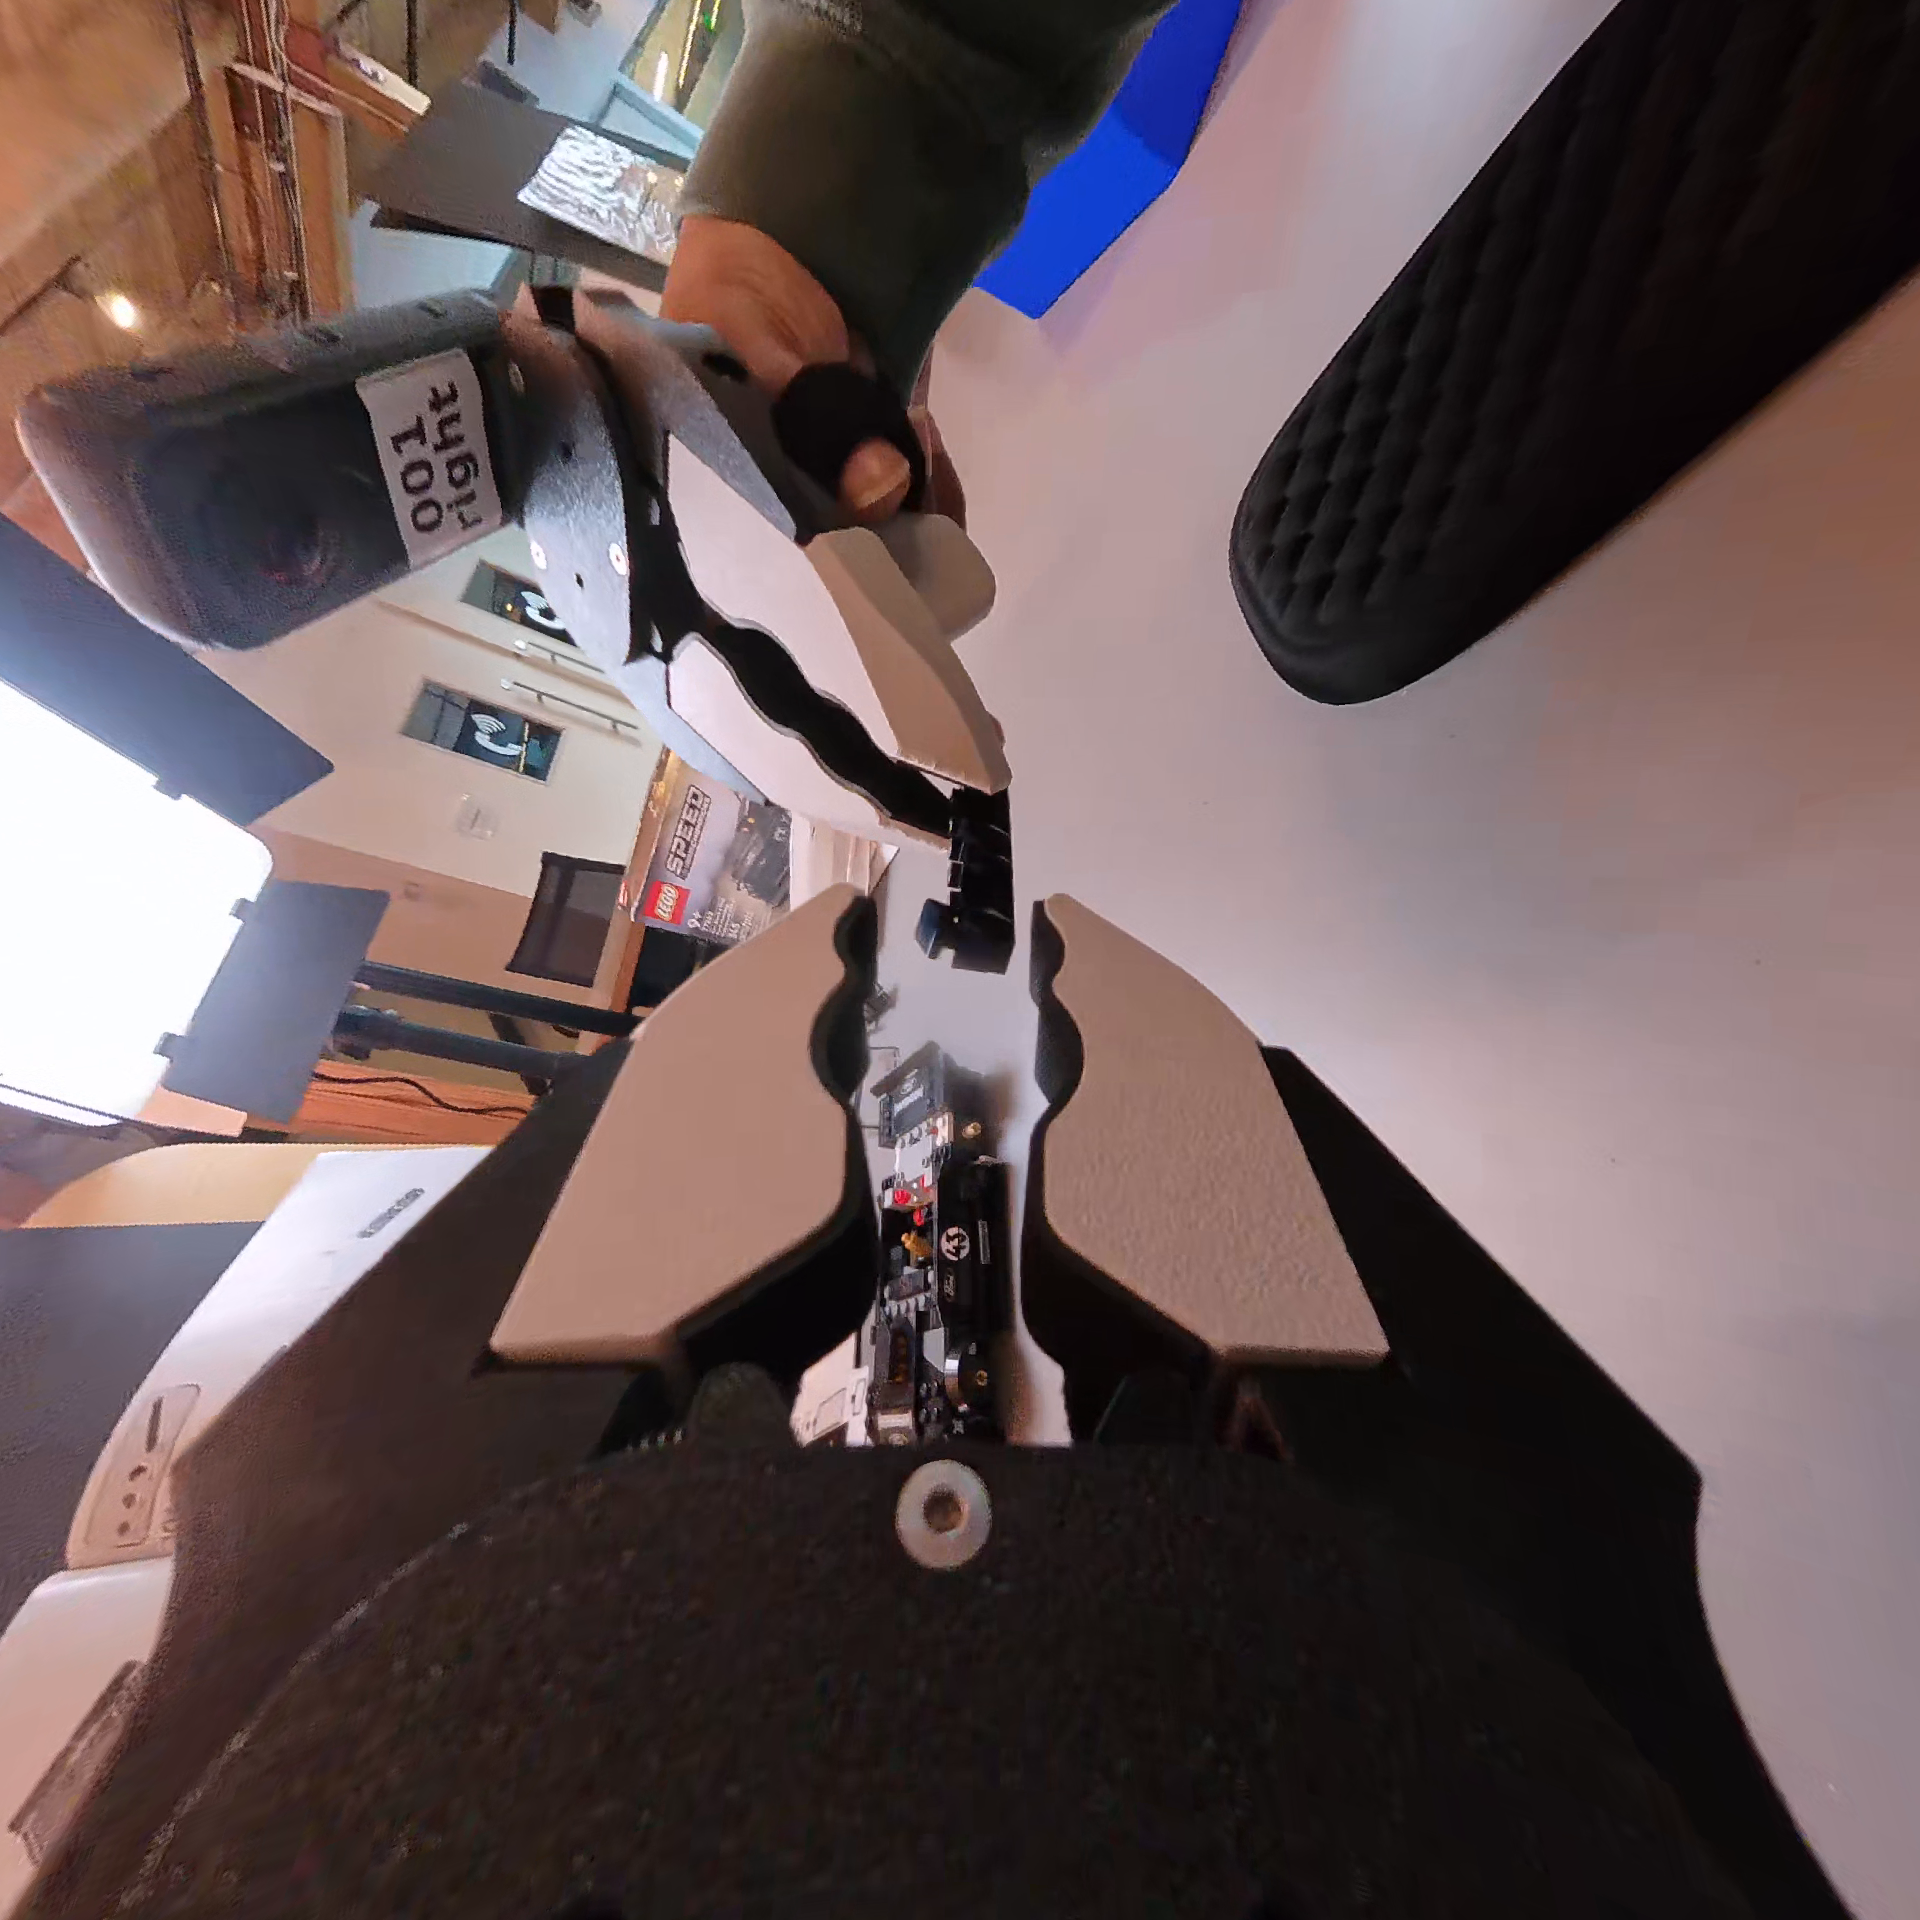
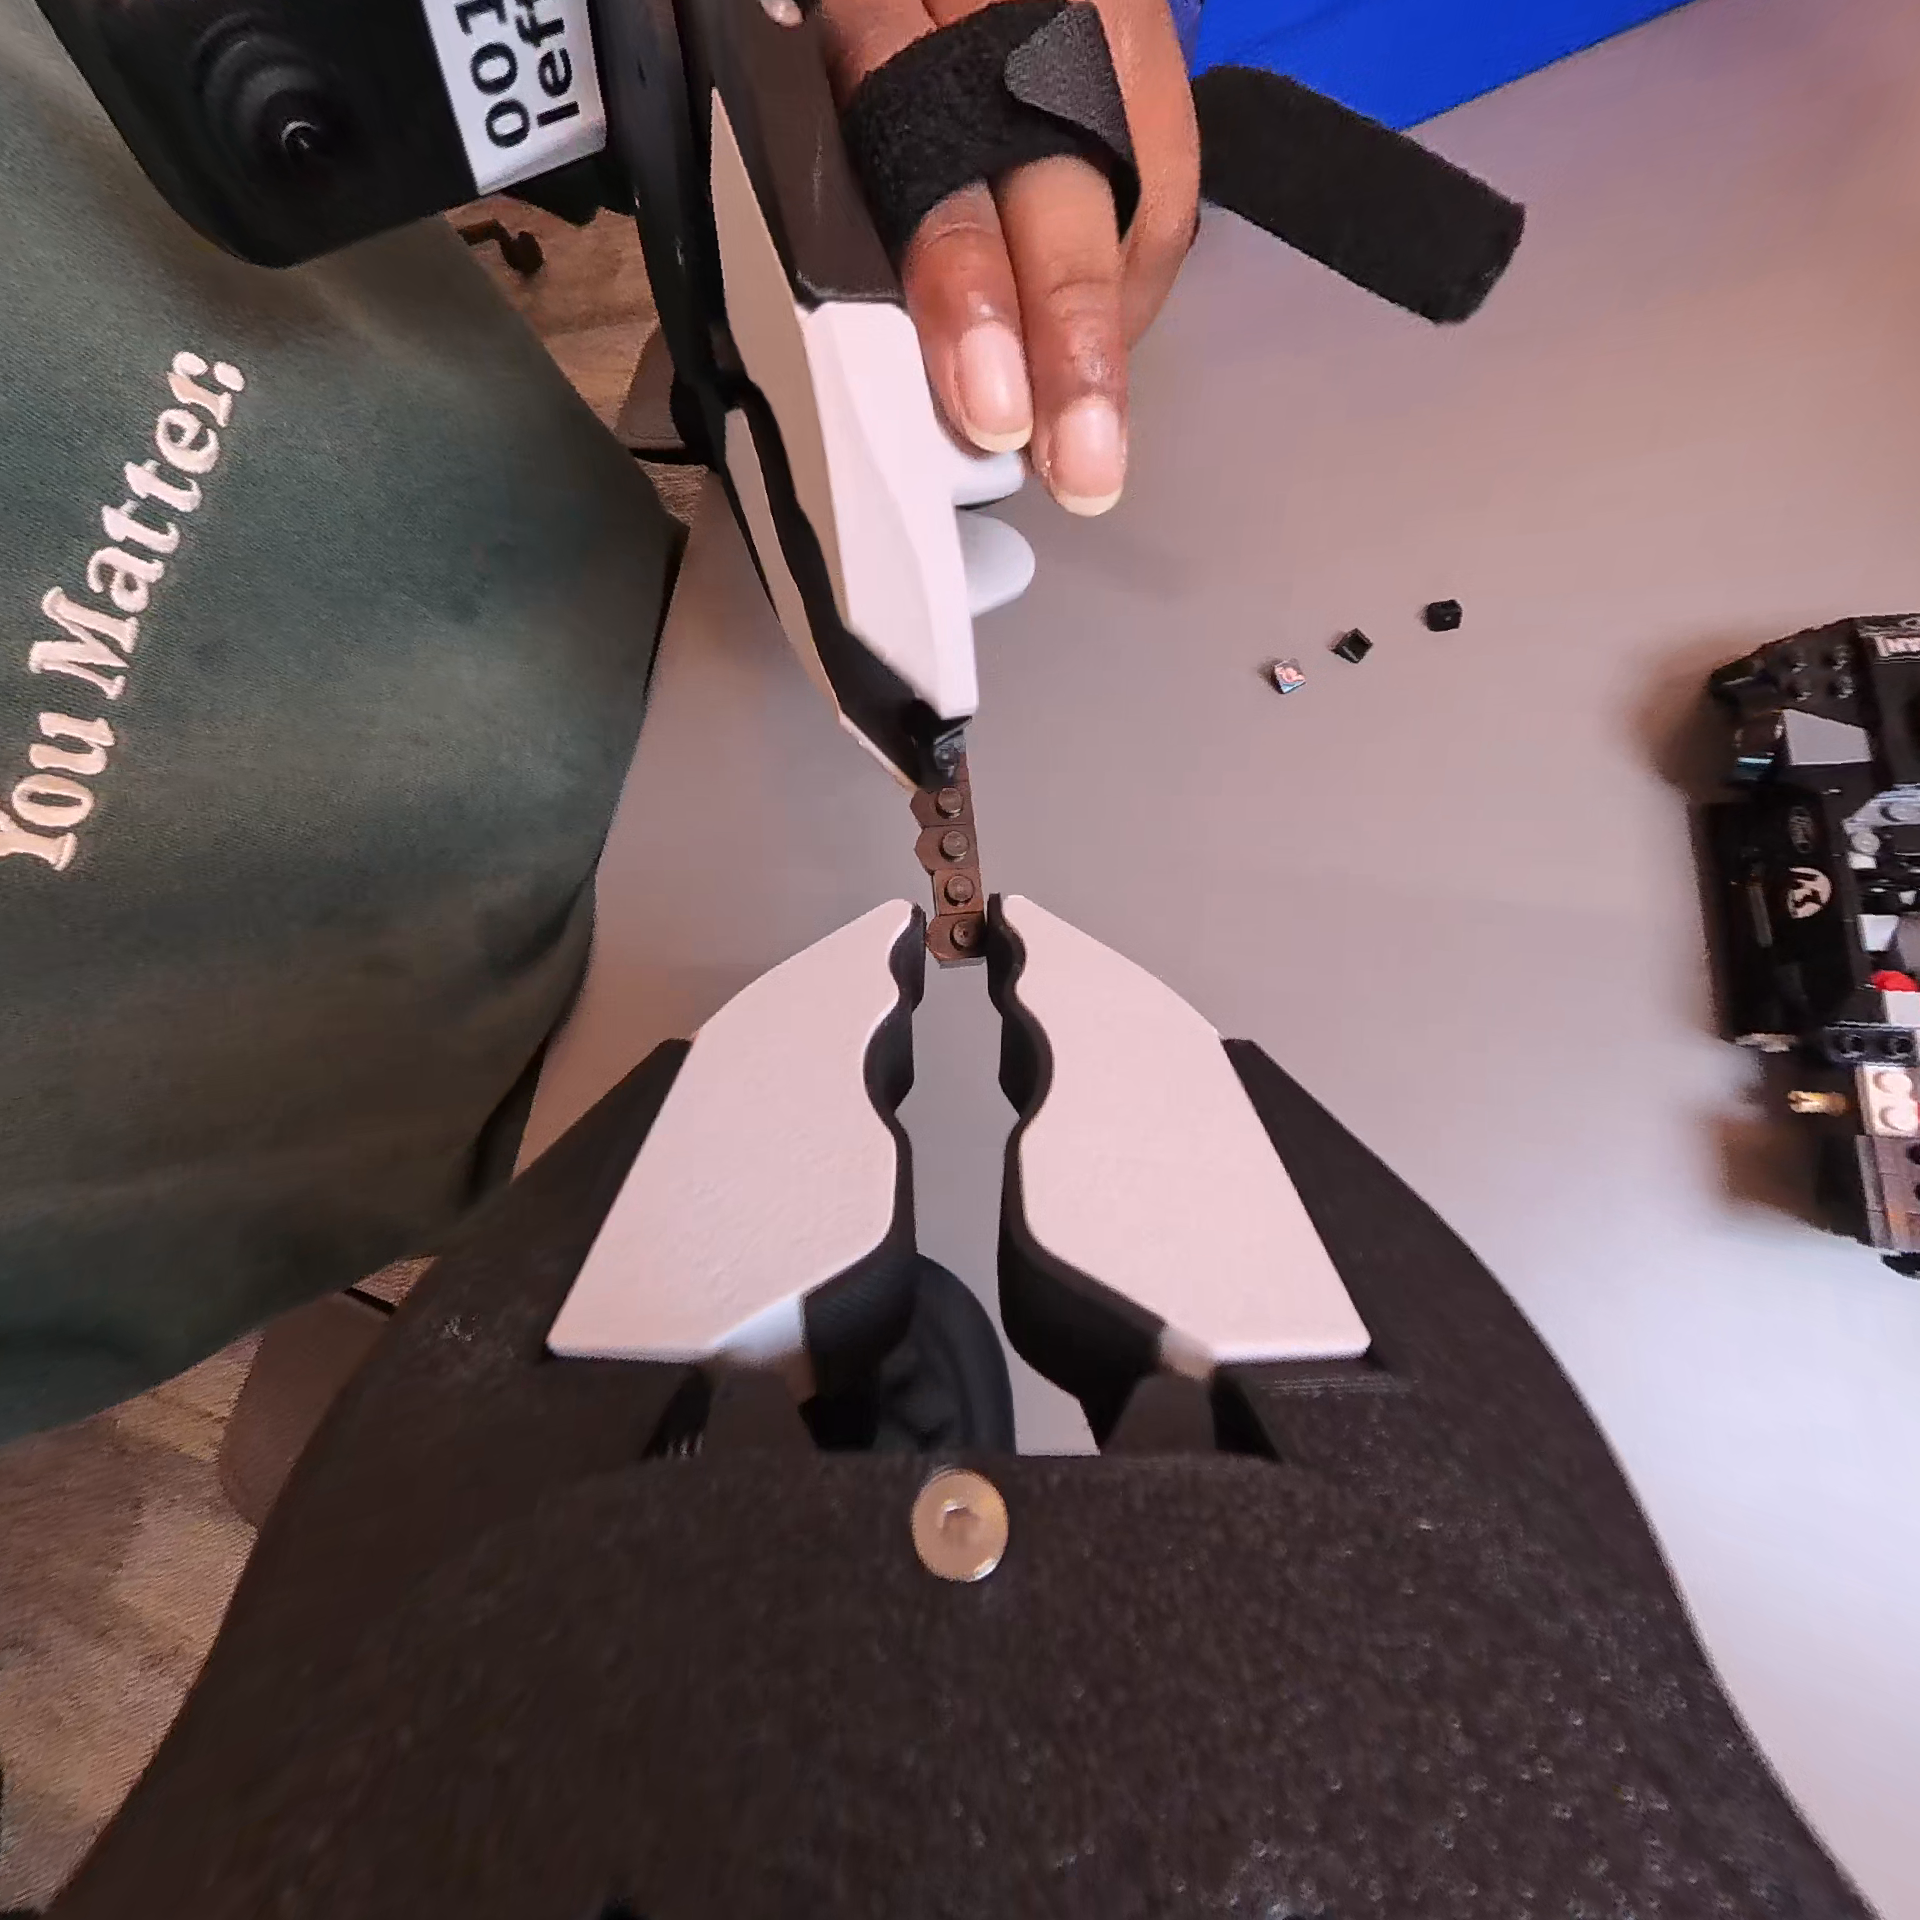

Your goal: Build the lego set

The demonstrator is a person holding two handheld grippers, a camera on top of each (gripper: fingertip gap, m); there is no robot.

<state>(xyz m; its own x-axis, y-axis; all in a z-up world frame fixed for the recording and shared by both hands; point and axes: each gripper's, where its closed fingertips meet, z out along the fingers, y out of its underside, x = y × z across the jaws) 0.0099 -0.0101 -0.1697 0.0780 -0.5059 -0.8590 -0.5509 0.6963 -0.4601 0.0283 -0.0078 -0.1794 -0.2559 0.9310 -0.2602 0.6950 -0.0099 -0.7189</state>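
Observation:
A narrow black studded Lego plate assembly is held in the air between both grippers. My right gripper is shut on its near end. In the left wrist view the right gripper comes in from the upper left with the black assembly hanging from its tips. My left gripper is open, its tips on either side of the assembly's other end without clamping it. In the right wrist view the left gripper reaches down from the top to the plate's far end. The partly built black Lego car sits on the table at right, also seen between my left fingers.
Three small loose black pieces lie on the grey table left of the car. A black padded rest and a blue object lie at the far side. The Lego box stands behind. A person's green sweatshirt fills the left. Less than 4 cm separates the two grippers' tips. From either gripper's tips it is about 20 centimetres to the partly built black Lego car. Look for it in the left wrist view too.

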